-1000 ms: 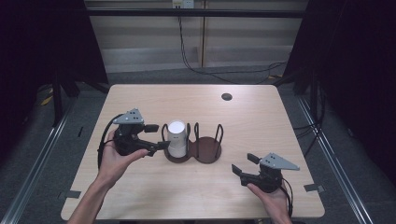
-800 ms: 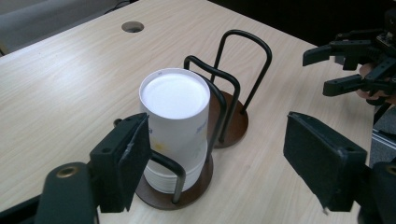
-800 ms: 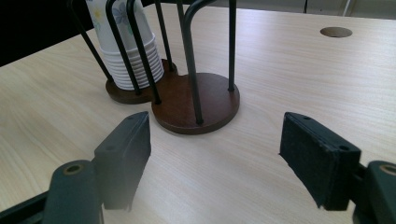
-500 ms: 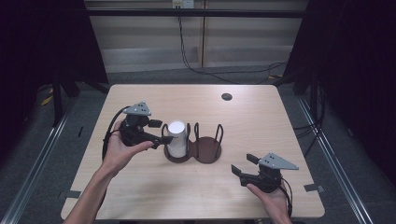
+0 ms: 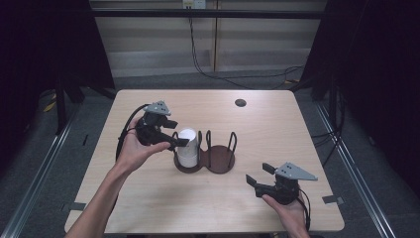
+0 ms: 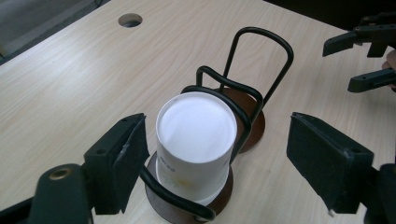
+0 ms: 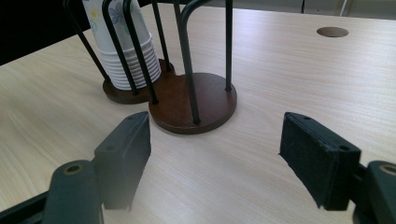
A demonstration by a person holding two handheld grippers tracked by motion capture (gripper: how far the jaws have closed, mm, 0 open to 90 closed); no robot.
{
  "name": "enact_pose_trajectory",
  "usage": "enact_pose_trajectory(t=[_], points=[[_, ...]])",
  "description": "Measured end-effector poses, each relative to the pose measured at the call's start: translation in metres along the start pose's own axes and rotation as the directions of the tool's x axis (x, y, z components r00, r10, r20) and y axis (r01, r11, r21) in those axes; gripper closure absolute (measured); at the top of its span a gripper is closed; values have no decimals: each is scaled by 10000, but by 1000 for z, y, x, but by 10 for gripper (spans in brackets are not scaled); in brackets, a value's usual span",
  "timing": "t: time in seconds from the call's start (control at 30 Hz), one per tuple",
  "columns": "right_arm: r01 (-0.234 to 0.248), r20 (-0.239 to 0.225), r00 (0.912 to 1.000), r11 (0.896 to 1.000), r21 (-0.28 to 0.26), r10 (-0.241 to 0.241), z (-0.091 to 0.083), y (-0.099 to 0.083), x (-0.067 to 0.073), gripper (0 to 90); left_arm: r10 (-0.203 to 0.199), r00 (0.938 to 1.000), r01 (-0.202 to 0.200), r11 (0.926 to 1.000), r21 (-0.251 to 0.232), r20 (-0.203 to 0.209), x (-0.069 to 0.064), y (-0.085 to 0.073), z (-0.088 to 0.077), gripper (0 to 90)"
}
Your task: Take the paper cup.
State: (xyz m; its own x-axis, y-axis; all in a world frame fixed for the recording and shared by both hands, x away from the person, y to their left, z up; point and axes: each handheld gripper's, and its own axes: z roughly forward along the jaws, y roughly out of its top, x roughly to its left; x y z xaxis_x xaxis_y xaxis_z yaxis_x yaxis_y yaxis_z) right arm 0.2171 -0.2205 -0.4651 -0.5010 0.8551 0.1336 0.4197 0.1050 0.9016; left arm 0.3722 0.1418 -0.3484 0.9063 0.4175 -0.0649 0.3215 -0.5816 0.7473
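One cup stack point(image 6: 195, 140) btwn left hand-held gripper point(image 6: 219, 158) pads — untouched.

Stacked paper cups point(image 7: 122, 44) in wire holder point(image 7: 187, 93)

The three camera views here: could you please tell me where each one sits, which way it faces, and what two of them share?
High view: above the person's side, looking forward and down at the table; forearms, left gripper and right gripper show.
Left gripper view: on the left gripper, looking down between open jaws at the cup stack in the holder.
Right gripper view: on the right gripper, low, facing the holder's empty ring between open jaws.
All share cups and holder.
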Motion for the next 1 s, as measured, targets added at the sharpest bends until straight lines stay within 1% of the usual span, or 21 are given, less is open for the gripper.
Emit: enact_pose_trajectory(t=[0.07, 0.1, 0.13, 0.2, 0.23, 0.3, 0.33, 0.37, 0.4, 0.43, 0.47, 0.57, 0.63, 0.67, 0.7, 0.73, 0.77, 0.83, 0.93, 0.97, 1.0], points=[[31, -37, 10000, 10000, 27, -31, 0, 0, 0, 244, -34, 10000, 34, 10000, 18, 20, 0, 2, 1, 225], [63, -27, 10000, 10000, 41, -63, 1, 0, 1, 244, 7, 9999, -9, 9999, 102, 118, 2, 3, 3, 218], [57, -33, 10000, 10000, 74, -57, 1, 0, 1, 244, 47, 9999, -51, 9995, 310, 119, 3, 5, 6, 218], [49, -21, 10000, 9999, 95, -49, 1, 0, 1, 244, -8, 9999, 2, 9993, 372, 149, 3, 6, 8, 218], [55, -55, 10000, 9999, 100, -54, 1, 0, 1, 244, 107, 9999, -112, 9989, 464, 96, 4, 7, 9, 230], [51, -59, 10000, 9999, 107, -50, 1, 0, 0, 244, 74, 9999, -80, 9985, 543, 109, 5, 8, 10, 225], [42, -70, 10000, 9999, 113, -42, 1, 0, 0, 244, 35, 9998, -47, 9983, 582, 202, 6, 9, 11, 225], [28, -62, 10000, 9999, 124, -27, 1, 0, 0, 244, 173, 9996, -195, 9944, 1038, 219, 7, 9, 13, 205], [26, -61, 10000, 9999, 124, -25, 1, 0, 0, 244, 173, 9996, -195, 9944, 1038, 219, 7, 9, 13, 205], [26, -61, 10000, 9999, 124, -25, 1, 0, 0, 244, 274, 9994, -303, 9904, 1350, 233, 8, 10, 14, 205], [49, -15, 10000, 10000, 75, -49, 0, 0, 0, 244, 285, 9994, -308, 9888, 1463, 177, 9, 11, 13, 211], [-42, -1, 10000, 10000, 41, 42, 0, 0, -1, 244, 332, 9991, -368, 9862, 1615, 254, 9, 12, 16, 213], [-25, -1, 10000, 10000, 59, 25, -1, 0, -1, 244, 331, 9992, -360, 9850, 1686, 201, 9, 12, 18, 211], [-22, 17, 10000, 10000, 59, 22, -1, 0, -1, 245, 233, 9994, -274, 9861, 1637, 269, 10, 12, 20, 220], [-22, 17, 10000, 10000, 59, 22, -1, 0, -1, 245, 233, 9994, -274, 9861, 1637, 269, 10, 12, 20, 227], [6, 4, 10000, 10000, 49, -6, -1, 0, 0, 244, 354, 9988, -410, 9838, 1744, 352, 11, 13, 22, 233], [6, 4, 10000, 10000, 49, -6, -1, 0, 0, 244, 354, 9988, -410, 9838, 1744, 352, 11, 13, 22, 239], [1, -25, 10000, 10000, 97, -1, 0, 0, -1, 244, 428, 9986, -484, 9784, 2011, 319, 11, 16, 27, 241], [6, -35, 10000, 9999, 123, -5, 1, 0, -1, 244, 298, 9992, -345, 9772, 2093, 256, 11, 18, 30, 251], [18, -71, 10000, 9999, 135, -17, 1, 0, -1, 245, 394, 9987, -457, 9749, 2177, 333, 12, 19, 32, 251], [44, -64, 10000, 9999, 105, -43, 1, 0, 0, 245, 470, 9985, -525, 9692, 2406, 286, 13, 19, 33, 259]])
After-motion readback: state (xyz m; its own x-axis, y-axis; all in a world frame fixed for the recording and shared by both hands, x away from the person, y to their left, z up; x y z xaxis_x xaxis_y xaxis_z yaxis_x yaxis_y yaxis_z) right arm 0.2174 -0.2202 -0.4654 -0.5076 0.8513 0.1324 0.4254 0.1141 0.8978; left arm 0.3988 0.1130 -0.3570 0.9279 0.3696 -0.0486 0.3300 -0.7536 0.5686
